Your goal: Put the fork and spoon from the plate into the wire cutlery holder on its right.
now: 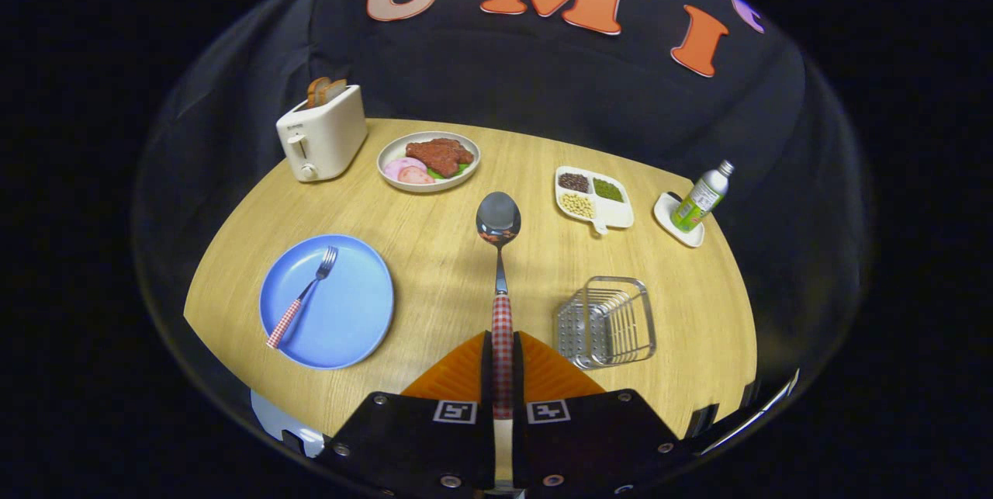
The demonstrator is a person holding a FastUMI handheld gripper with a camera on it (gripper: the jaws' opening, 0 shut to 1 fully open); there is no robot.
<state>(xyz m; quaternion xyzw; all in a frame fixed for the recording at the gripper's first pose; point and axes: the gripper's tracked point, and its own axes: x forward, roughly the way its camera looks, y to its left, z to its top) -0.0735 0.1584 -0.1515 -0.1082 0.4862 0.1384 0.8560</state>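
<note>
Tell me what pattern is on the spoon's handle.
Red and white check, seen in the gripper view, where the gripper holds the spoon.

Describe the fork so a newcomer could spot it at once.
On the wooden table, find the blue plate, left of the claw that is shut on the spoon. The fork lies on that plate, the one utensil lying flat, with a checked handle.
</note>
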